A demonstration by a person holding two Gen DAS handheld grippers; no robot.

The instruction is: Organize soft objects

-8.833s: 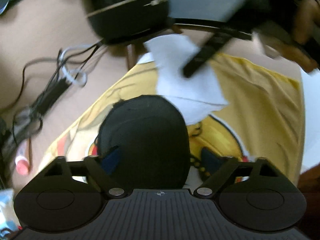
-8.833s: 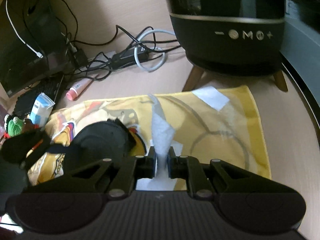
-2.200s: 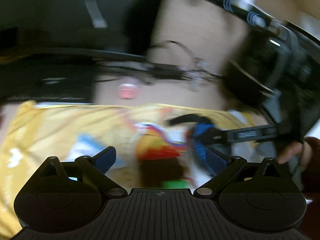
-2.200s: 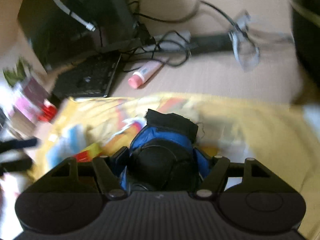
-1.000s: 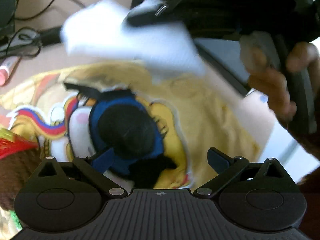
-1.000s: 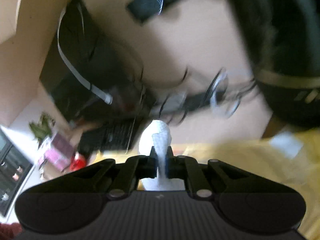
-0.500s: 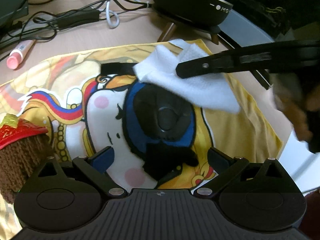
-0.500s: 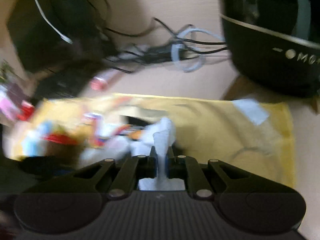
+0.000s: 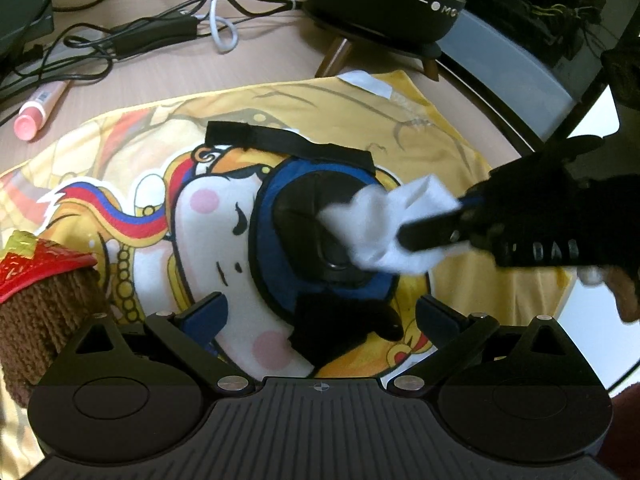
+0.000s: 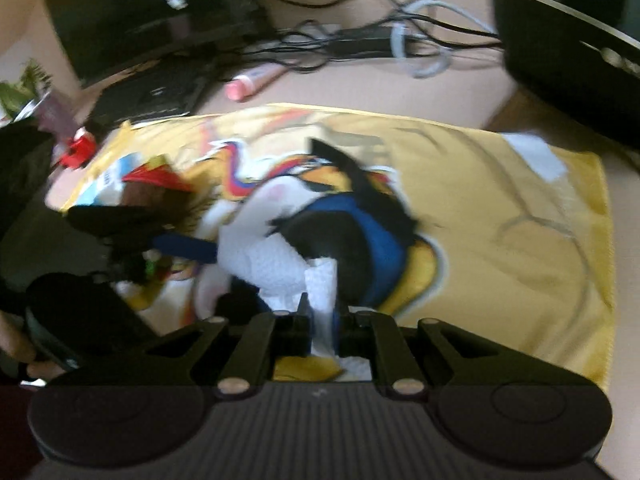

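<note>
Nearest my left gripper (image 9: 322, 312) the jaws stand wide apart with nothing pinched, hanging over the near edge of the yellow printed cloth (image 9: 440, 128) that covers most of the desk (image 9: 260, 64). Between those fingers, at twelve o'clock, lies the blue-and-black padded piece (image 9: 288, 240) with its black strap (image 9: 280, 140) reaching toward eleven. My right gripper (image 10: 323, 322) is clenched on the white cloth (image 9: 384, 224) — it comes in from three o'clock in the left view, and the cloth's loose end drapes onto the black centre of the padded piece. At nine o'clock, at the cloth's left margin, sits the brown knitted thing with a red top (image 9: 44, 292), just beside my left finger. Open room for moving: the bare yellow stretch at one to two o'clock, up to the white label (image 9: 364, 82) at the far corner. In the right view that same stretch lies clear toward three o'clock, though the picture is blurred. Past the cloth's far edge the desk is bare only in a narrow band; a pink tube (image 9: 38, 110) lies at ten o'clock, a tangle of cables (image 9: 168, 32) at eleven to twelve, and a black round appliance on wooden legs (image 9: 380, 4) at one. I see no container in either view — the soft things all rest on the cloth itself.
</note>
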